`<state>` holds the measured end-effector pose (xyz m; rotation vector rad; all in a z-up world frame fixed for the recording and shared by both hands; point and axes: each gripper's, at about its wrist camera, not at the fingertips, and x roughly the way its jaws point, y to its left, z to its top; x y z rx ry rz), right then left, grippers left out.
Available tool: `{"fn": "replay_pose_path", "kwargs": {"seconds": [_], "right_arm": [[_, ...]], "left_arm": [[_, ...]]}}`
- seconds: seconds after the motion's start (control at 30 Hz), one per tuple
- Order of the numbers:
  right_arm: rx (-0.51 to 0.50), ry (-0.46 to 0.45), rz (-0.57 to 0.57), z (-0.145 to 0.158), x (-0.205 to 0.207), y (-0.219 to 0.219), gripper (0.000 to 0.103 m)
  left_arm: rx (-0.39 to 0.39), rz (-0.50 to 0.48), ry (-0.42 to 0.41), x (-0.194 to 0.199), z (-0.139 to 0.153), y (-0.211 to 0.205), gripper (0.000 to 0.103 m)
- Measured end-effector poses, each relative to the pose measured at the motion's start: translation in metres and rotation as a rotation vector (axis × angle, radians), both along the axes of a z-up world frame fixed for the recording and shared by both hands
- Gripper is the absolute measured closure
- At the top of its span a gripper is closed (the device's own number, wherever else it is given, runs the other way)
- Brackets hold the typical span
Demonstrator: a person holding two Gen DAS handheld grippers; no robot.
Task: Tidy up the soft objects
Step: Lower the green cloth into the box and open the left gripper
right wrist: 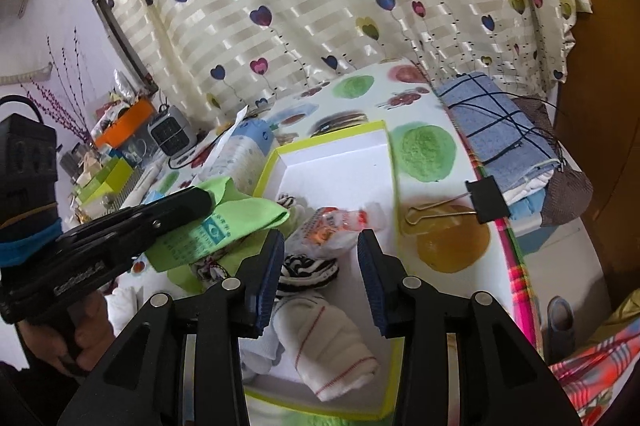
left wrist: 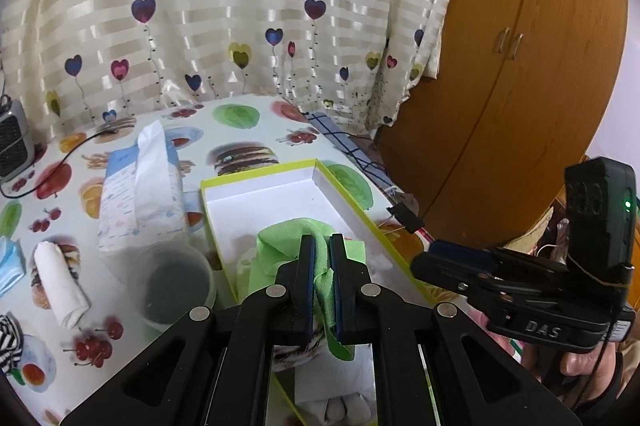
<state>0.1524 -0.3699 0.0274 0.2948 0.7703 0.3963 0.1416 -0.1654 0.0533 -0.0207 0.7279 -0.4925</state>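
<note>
The right tongs (right wrist: 320, 266) stand open above a shallow white cardboard box with a lime-green rim (right wrist: 394, 162). Inside lie a white sock with thin red stripes (right wrist: 336, 350) and a black-and-white striped sock (right wrist: 308, 268). At left, the left tongs (right wrist: 200, 200) pinch a light green cloth (right wrist: 224, 226).

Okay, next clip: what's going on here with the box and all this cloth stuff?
A person is sorting soft items into a shallow white box with a lime rim. The left tongs are shut on a green cloth, holding it over the box. The right tongs are open above a plastic-wrapped packet, a striped sock and a white sock already in the box. A rolled white cloth and a tissue pack sit outside.
</note>
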Motion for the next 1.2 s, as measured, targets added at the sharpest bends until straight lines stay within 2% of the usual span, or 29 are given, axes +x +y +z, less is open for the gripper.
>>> {"fn": "replay_pose_path", "kwargs": {"seconds": [0.27, 0.43, 0.63, 0.73, 0.8, 0.87, 0.97, 1.2], "right_arm": [[0.024, 0.005, -0.043, -0.002, -0.004, -0.021, 0.063], [0.030, 0.011, -0.055, -0.005, -0.005, -0.029, 0.063], [0.034, 0.020, -0.061, -0.009, -0.005, -0.033, 0.063], [0.034, 0.020, -0.059, -0.008, -0.005, -0.032, 0.063], [0.033, 0.019, -0.057, -0.008, -0.006, -0.032, 0.063], [0.027, 0.015, -0.055, -0.006, -0.007, -0.031, 0.063], [0.022, 0.007, -0.062, -0.001, -0.010, -0.031, 0.063], [0.016, -0.006, -0.055, 0.006, -0.016, -0.025, 0.063]], "left_arm": [[0.032, -0.029, 0.015, 0.017, -0.012, -0.030, 0.096], [0.068, -0.055, 0.081, 0.026, -0.035, -0.045, 0.096], [0.075, -0.090, 0.098, 0.025, -0.044, -0.052, 0.086], [0.085, -0.091, 0.107, 0.028, -0.048, -0.055, 0.085], [0.081, -0.098, 0.106, 0.027, -0.047, -0.056, 0.083], [0.066, -0.108, 0.103, 0.023, -0.043, -0.055, 0.072], [0.037, -0.118, 0.082, 0.015, -0.033, -0.050, 0.064], [0.028, -0.081, 0.046, -0.002, -0.017, -0.035, 0.063]]}}
